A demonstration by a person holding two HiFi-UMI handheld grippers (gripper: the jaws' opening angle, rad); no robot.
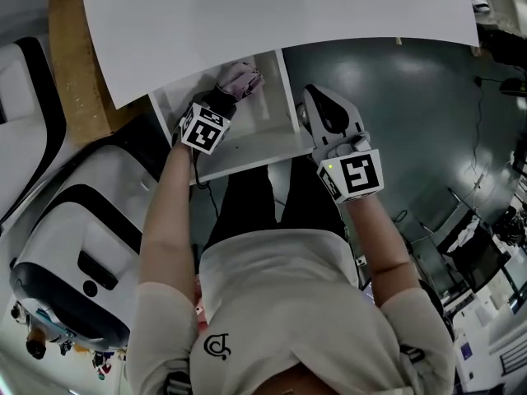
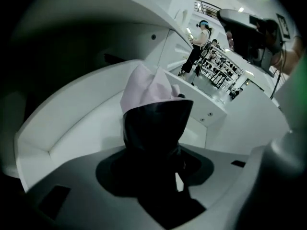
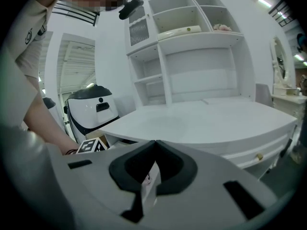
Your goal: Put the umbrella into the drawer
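A folded pink umbrella (image 1: 242, 80) lies with its tip inside the open white drawer (image 1: 247, 150) under the desk top. My left gripper (image 1: 227, 95) is shut on it and points steeply down into the drawer. In the left gripper view the dark pads grip the umbrella (image 2: 144, 86), whose pink fabric sticks out past the left gripper (image 2: 156, 116) toward the drawer's white wall (image 2: 72, 123). My right gripper (image 1: 313, 95) hangs beside the drawer's right side, above the grey floor. In the right gripper view the right gripper (image 3: 154, 145) has its jaws meeting, with nothing between them.
The white desk top (image 1: 272, 15) overhangs the drawer's back. A white and black machine (image 1: 74, 245) stands close on the left. White shelves (image 3: 192, 32) rise behind the desk (image 3: 201, 119). Grey floor (image 1: 403, 97) spreads to the right. A person (image 2: 196, 42) stands far off.
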